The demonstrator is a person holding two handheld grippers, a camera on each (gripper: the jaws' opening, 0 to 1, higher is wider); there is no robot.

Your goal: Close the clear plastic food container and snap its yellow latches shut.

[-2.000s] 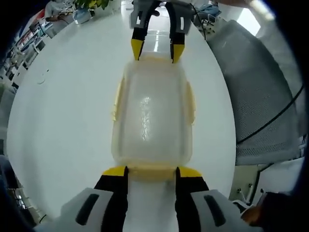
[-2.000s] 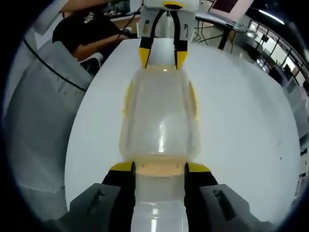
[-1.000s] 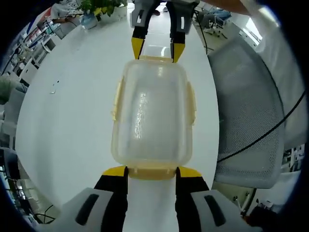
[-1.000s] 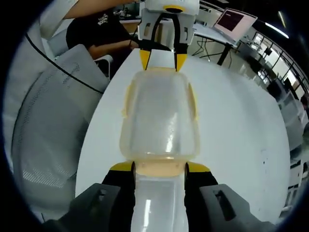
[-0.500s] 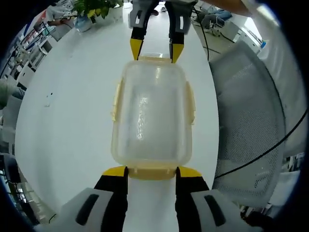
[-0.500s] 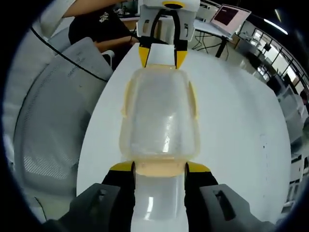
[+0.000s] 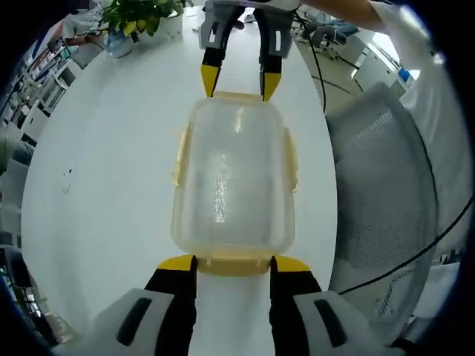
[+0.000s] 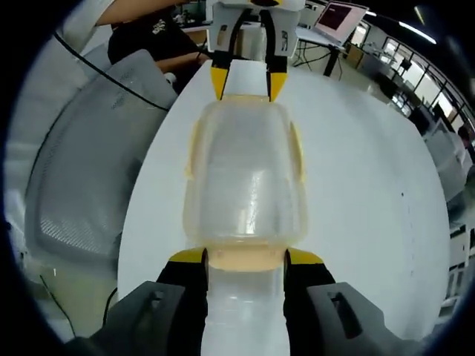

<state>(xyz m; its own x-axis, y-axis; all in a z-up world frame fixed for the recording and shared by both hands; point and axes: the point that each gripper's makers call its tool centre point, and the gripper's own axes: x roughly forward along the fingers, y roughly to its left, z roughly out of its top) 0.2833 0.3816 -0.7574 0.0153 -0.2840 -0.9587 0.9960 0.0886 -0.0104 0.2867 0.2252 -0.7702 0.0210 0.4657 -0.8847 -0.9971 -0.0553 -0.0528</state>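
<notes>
The clear plastic container [image 7: 231,178] has its lid on and hangs over the white table, held by its two short ends. My left gripper [image 7: 233,265] is shut on the yellow end latch [image 7: 232,261] nearest it. At the far end, my right gripper [image 7: 236,78] clamps the opposite latch. In the right gripper view the same container [image 8: 246,178] runs from my right gripper [image 8: 247,259] up to the left gripper [image 8: 246,83]. Yellow side latches [image 7: 179,156] [image 7: 292,159] lie along both long sides; I cannot tell whether they are snapped.
The round white table [image 7: 96,170] lies beneath the container. A grey mesh chair [image 7: 378,193] stands at the table's edge. A potted plant [image 7: 137,15] sits at the far side. A person in a black shirt [image 8: 148,37] and a laptop [image 8: 338,15] are beyond the table.
The background has slid in both views, with more of the mesh chair showing, so both hands moved together. The container stays held the same way between the two grippers.
</notes>
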